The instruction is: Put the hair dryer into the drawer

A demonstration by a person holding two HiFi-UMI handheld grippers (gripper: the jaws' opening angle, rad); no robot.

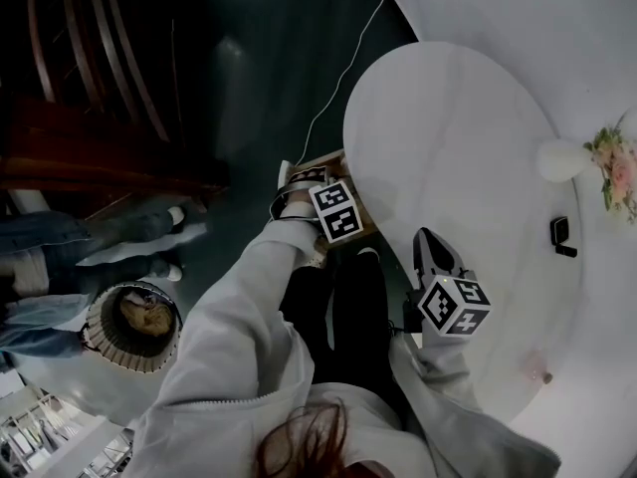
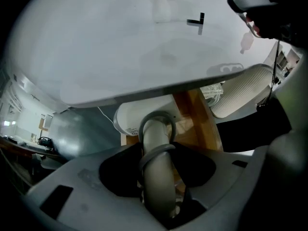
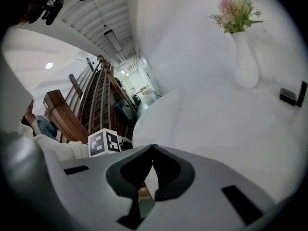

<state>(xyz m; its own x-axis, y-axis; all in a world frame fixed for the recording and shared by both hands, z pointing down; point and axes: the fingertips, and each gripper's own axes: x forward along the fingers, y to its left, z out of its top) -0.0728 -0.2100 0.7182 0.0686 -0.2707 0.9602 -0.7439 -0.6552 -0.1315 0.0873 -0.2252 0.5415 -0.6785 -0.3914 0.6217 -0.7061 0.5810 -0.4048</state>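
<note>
The left gripper [image 2: 158, 150] is clamped on the grey handle of the hair dryer [image 2: 156, 179], with a cord looped round that handle. The dryer's white head hangs just over the wooden drawer [image 2: 199, 119], which sits under the edge of the round white table [image 1: 448, 118]. I'd call this the lowering step; next the dryer needs settling inside the wooden walls before any letting go. That arm reaches forward, its gripper pointing steeply down. The right gripper [image 3: 152, 149] waits near the table edge, jaws pinched together on nothing.
</note>
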